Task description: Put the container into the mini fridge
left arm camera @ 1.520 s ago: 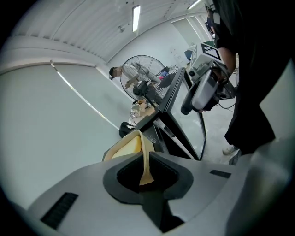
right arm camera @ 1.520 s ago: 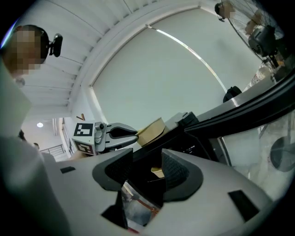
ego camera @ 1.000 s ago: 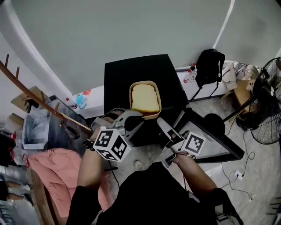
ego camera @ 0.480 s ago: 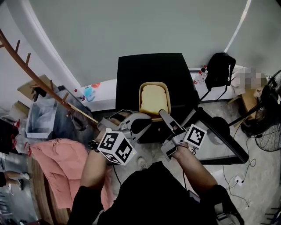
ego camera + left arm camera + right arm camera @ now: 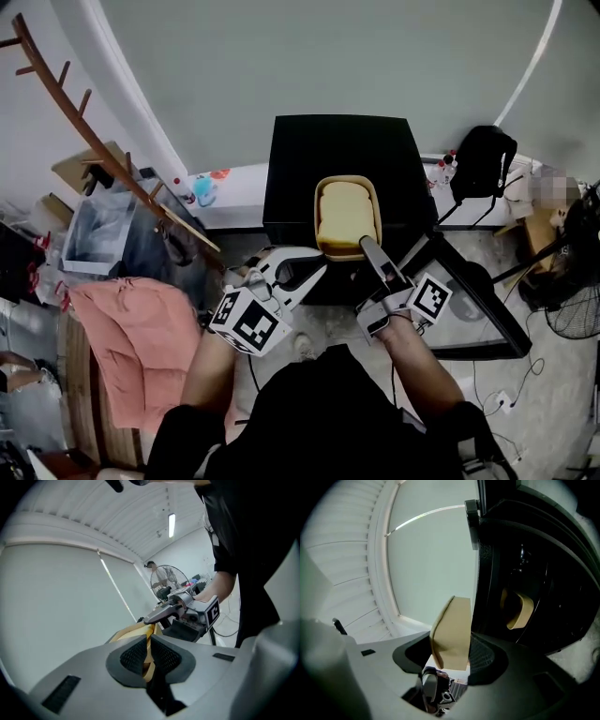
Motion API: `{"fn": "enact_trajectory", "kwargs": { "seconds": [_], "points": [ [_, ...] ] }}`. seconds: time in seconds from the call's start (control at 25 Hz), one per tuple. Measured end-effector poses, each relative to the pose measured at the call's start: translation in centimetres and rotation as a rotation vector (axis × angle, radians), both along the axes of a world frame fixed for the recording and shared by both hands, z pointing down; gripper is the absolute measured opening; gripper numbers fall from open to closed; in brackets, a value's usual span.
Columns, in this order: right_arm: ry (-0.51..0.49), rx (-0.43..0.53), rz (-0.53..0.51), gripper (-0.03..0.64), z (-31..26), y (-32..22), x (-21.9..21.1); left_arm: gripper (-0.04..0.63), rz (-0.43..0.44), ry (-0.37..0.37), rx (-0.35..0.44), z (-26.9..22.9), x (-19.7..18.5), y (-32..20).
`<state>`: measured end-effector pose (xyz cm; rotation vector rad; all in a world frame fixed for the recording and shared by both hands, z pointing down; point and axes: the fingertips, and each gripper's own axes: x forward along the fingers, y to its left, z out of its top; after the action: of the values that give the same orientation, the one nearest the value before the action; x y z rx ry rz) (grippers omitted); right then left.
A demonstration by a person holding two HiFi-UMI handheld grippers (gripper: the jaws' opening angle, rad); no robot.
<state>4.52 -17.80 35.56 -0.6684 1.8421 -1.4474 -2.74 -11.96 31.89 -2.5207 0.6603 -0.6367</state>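
Observation:
The tan container (image 5: 347, 214) with a pale yellow lid hangs in front of the black mini fridge (image 5: 319, 150). My left gripper (image 5: 317, 270) is shut on the container's near-left rim; in the left gripper view its pads (image 5: 136, 656) pinch the thin yellow rim (image 5: 149, 639). My right gripper (image 5: 369, 247) reaches to the near-right corner. Its jaws are closing, with the container's tan edge (image 5: 452, 630) between them, touching the right pad (image 5: 485, 656). The fridge's dark front (image 5: 534, 573) fills the right of that view.
A dark-framed glass door (image 5: 473, 314) lies swung open to the right of the fridge. A wooden coat rack (image 5: 89, 131) and a pink cloth (image 5: 131, 328) are at the left. A black backpack (image 5: 483, 159) and a fan (image 5: 574, 309) are at the right.
My right gripper has moved up from below the container to its near-right corner, with its jaws now around the edge. The left gripper has kept its hold on the rim.

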Motion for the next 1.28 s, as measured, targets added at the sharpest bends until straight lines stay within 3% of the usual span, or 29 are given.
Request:
{"fn": "enact_trajectory", "kwargs": {
  "seconds": [0.16, 0.36, 0.6, 0.76, 1.0, 1.28],
  "points": [
    [0.001, 0.033, -0.026, 0.232, -0.3, 1.2, -0.1, 0.040, -0.049, 0.125, -0.083, 0.5, -1.2, 1.4],
    [-0.023, 0.074, -0.071, 0.232, -0.7, 3.5, 0.1, 0.040, -0.109, 0.196, -0.089, 0.8, -1.8, 2.9],
    [-0.059, 0.104, -0.150, 0.231, -0.4, 7.0, 0.7, 0.040, -0.240, 0.372, -0.149, 2.0, -2.8, 4.8],
    [-0.074, 0.073, -0.181, 0.230, 1.4, 9.3, 1.3, 0.040, -0.289, 0.349, -0.203, 4.8, -2.8, 6.7],
    [-0.070, 0.029, -0.215, 0.229, 4.7, 11.8, 1.5, 0.040, -0.346, 0.409, -0.286, 7.5, -2.3, 9.1],
    [-0.100, -0.049, -0.216, 0.229, 9.8, 13.2, 2.0, 0.040, -0.371, 0.401, -0.372, 11.1, -1.6, 11.2]
  ]
}}
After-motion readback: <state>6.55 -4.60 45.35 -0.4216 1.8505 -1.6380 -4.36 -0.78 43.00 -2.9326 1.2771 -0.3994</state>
